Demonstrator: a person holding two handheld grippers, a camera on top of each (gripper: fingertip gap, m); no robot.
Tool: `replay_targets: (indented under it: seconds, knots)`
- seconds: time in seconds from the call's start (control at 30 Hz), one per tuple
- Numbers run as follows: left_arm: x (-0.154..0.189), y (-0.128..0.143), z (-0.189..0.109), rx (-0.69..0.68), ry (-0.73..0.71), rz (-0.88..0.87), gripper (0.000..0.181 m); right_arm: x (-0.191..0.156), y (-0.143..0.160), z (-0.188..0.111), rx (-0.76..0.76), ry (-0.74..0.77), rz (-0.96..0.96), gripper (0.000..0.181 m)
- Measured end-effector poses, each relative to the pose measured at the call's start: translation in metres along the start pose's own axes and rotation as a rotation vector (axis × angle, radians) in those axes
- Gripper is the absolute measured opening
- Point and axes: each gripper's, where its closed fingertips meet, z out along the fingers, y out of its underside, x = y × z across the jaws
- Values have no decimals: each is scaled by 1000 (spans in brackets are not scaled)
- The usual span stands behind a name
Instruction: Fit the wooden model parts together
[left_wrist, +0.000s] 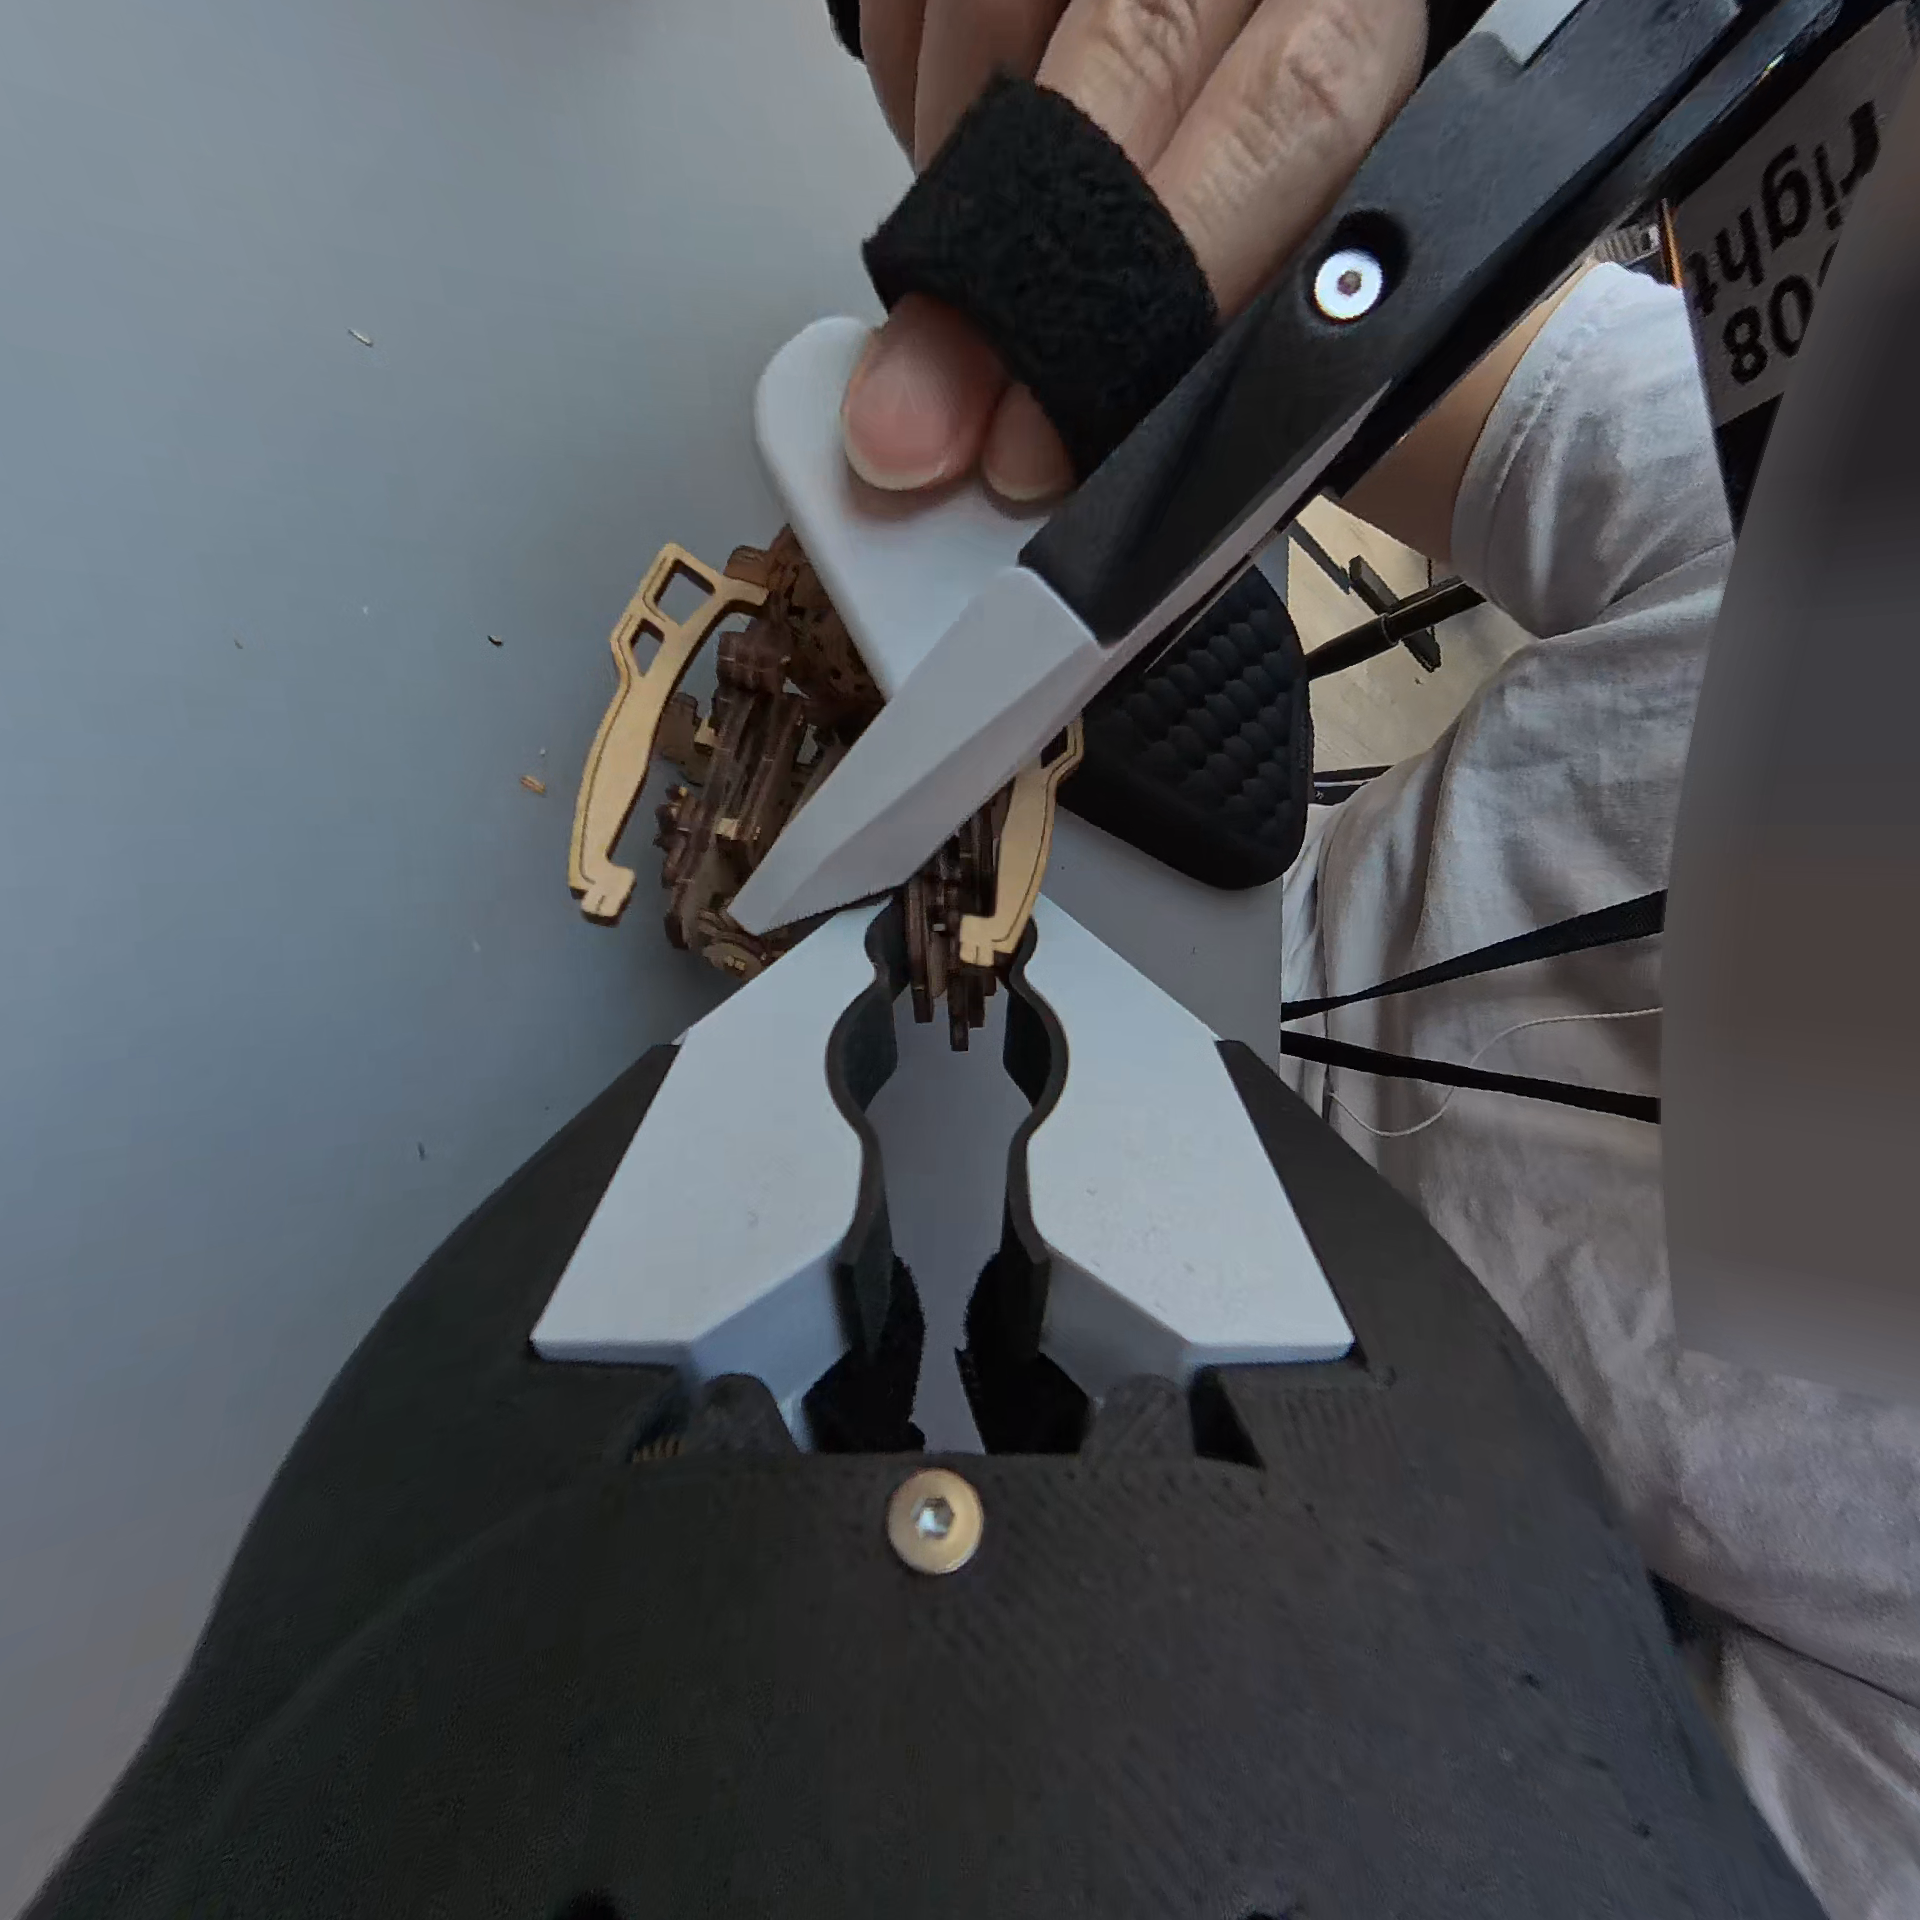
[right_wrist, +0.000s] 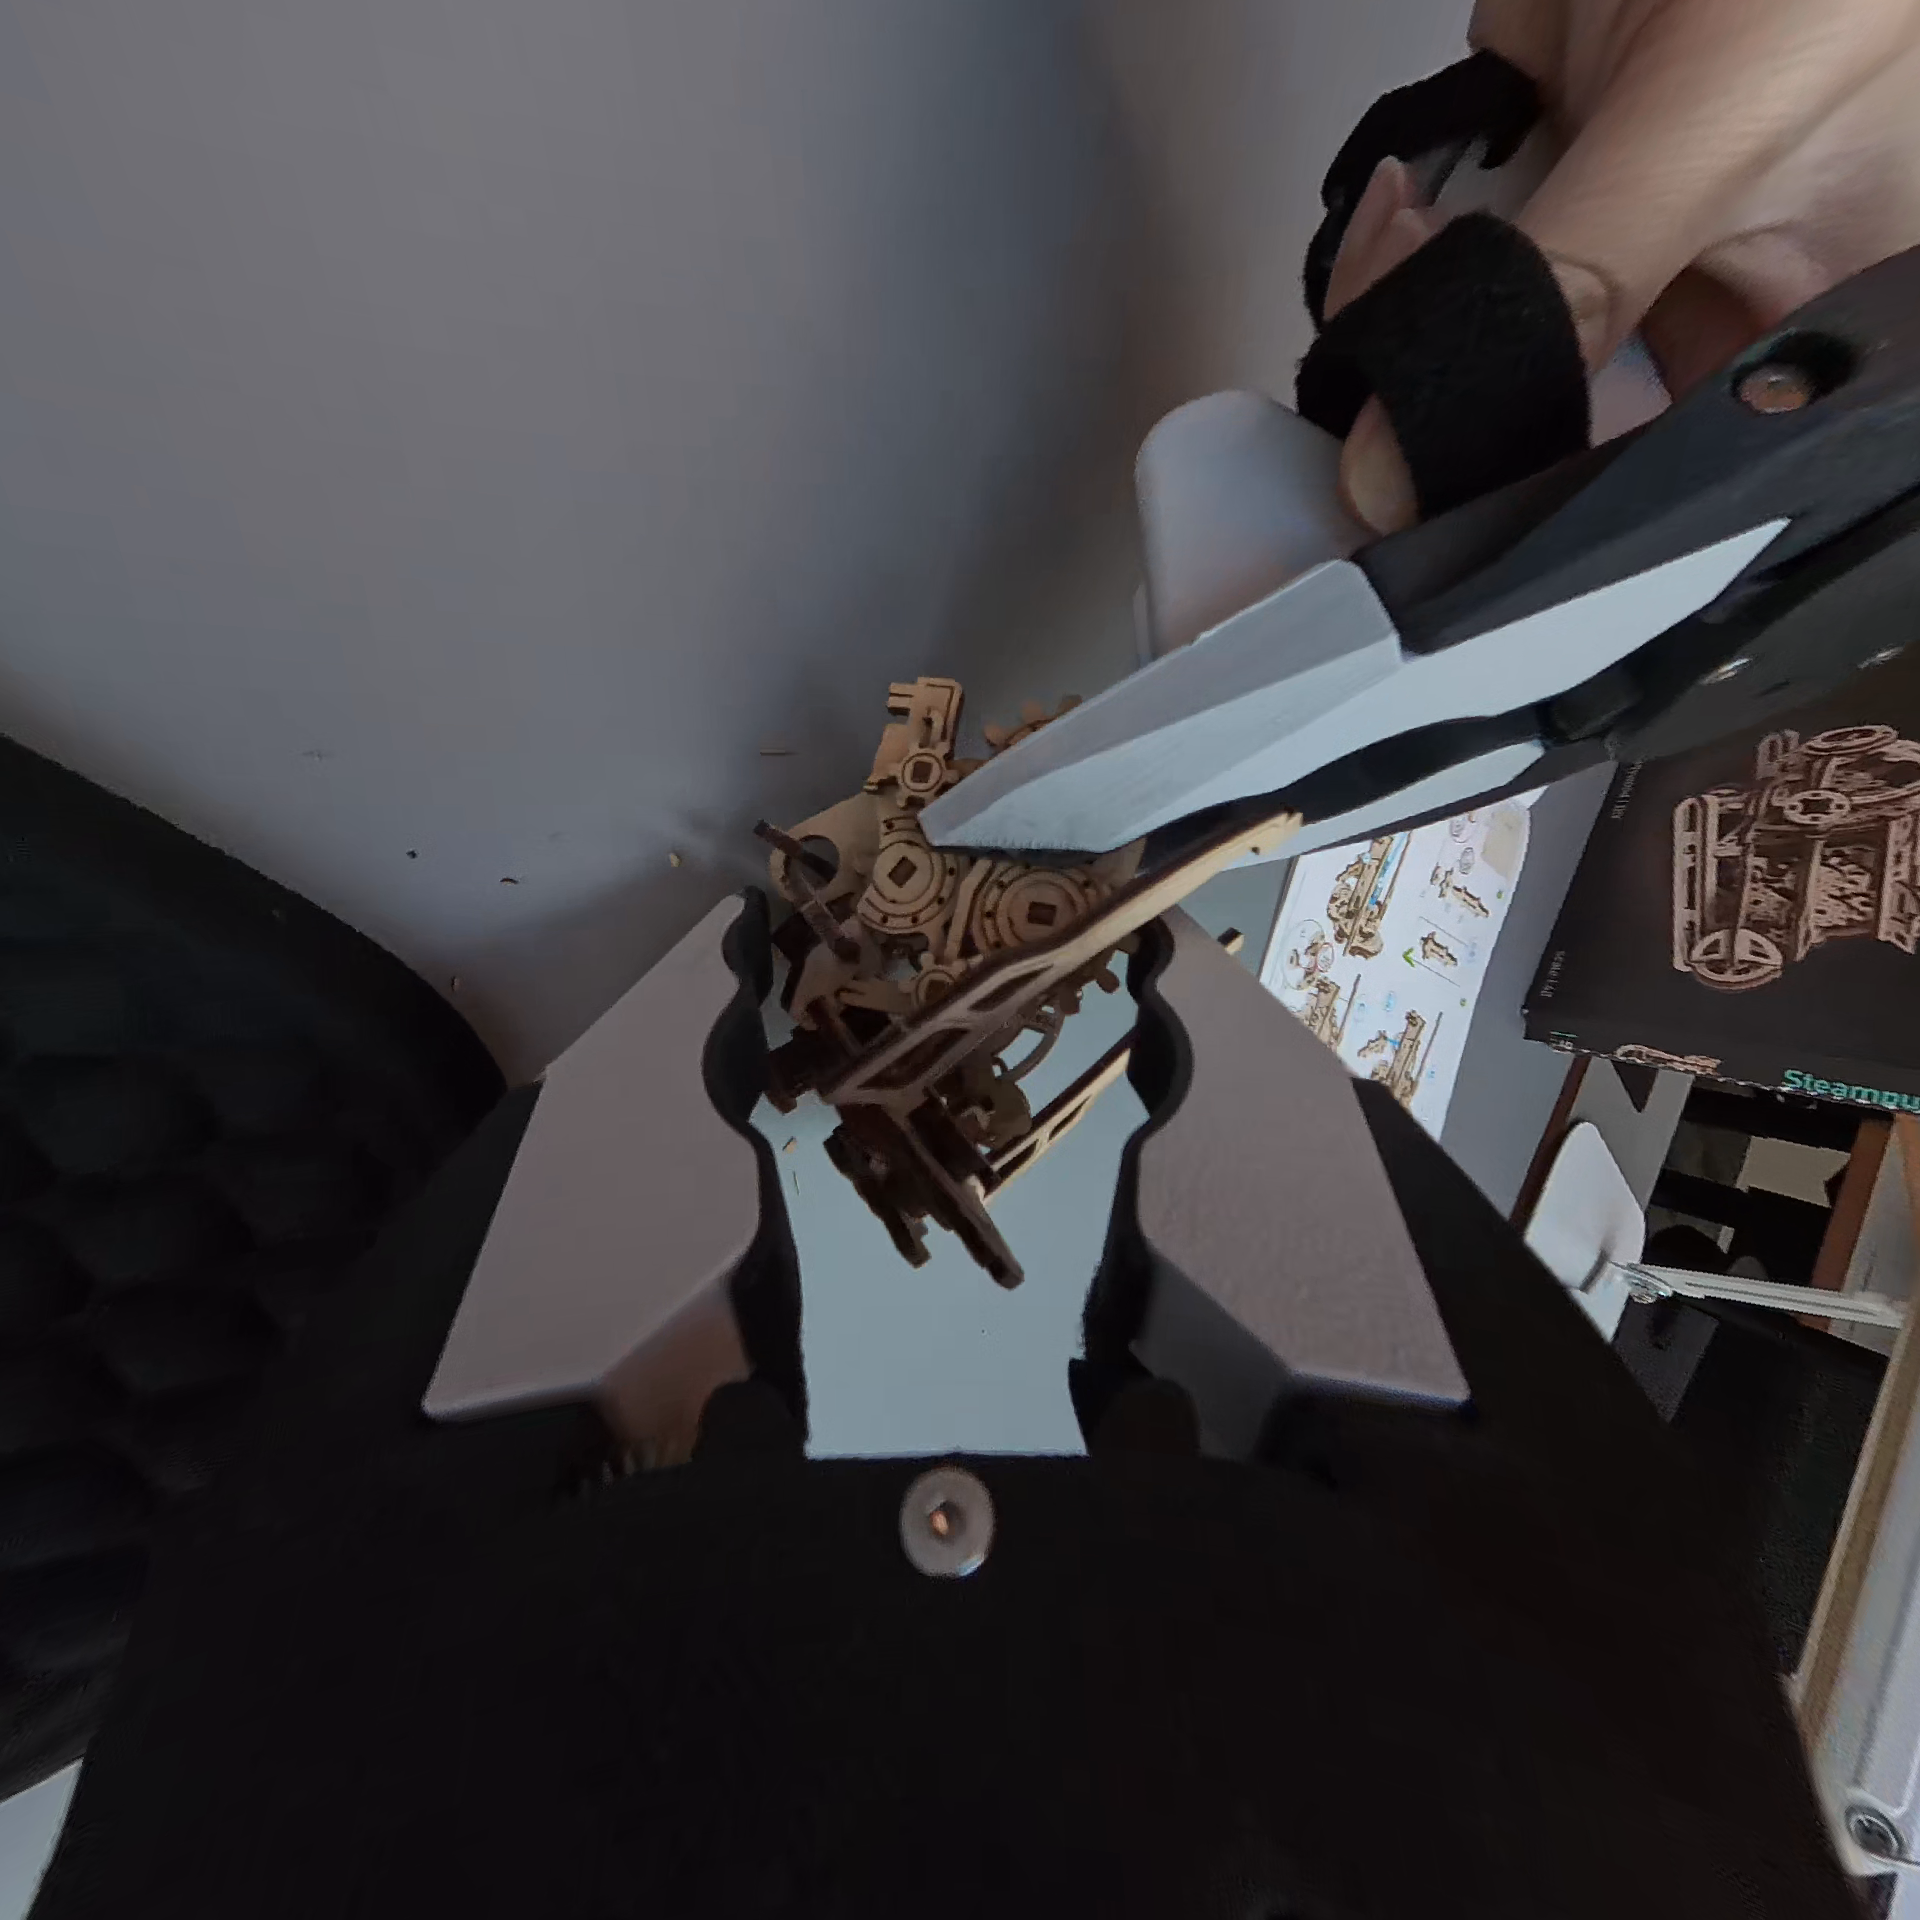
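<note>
A half-built wooden model (left_wrist: 748, 748) of dark gears and plates, with light tan curved side frames (left_wrist: 634, 727), is held over the grey table (left_wrist: 260, 623). My left gripper (left_wrist: 954, 940) is shut on the model's near edge, beside a tan frame. In the right wrist view it (right_wrist: 1049, 852) comes in from the upper right, pinching a thin side frame (right_wrist: 1039, 977). My right gripper (right_wrist: 945, 956) has its jaws set wide, closed around the model's body (right_wrist: 935, 894). In the left wrist view it (left_wrist: 966, 873) crosses the model from the upper right.
Small wood crumbs (left_wrist: 532, 784) lie on the table. An instruction sheet (right_wrist: 1392, 935) and a dark box picturing the model (right_wrist: 1745, 862) stand at the right. A black textured object (right_wrist: 156, 1039) is at the left. The person's light shirt (left_wrist: 1507, 935) is close by. Only a small space, under 4 cm, lies between the two pairs of fingers.
</note>
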Motion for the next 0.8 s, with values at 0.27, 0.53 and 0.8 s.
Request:
replay_targets:
  seconds: [0.27,0.53,0.8]
  knots:
    - [-5,-8,-1,47,39,13,14,3,7,-1,11,-6,71,67]
    - [-5,-10,-6,214,140,-25,27,5,9,-2,56,-3,128,63]
    - [-10,4,5,304,96,-51,23,8,12,-2,67,5,153,64]
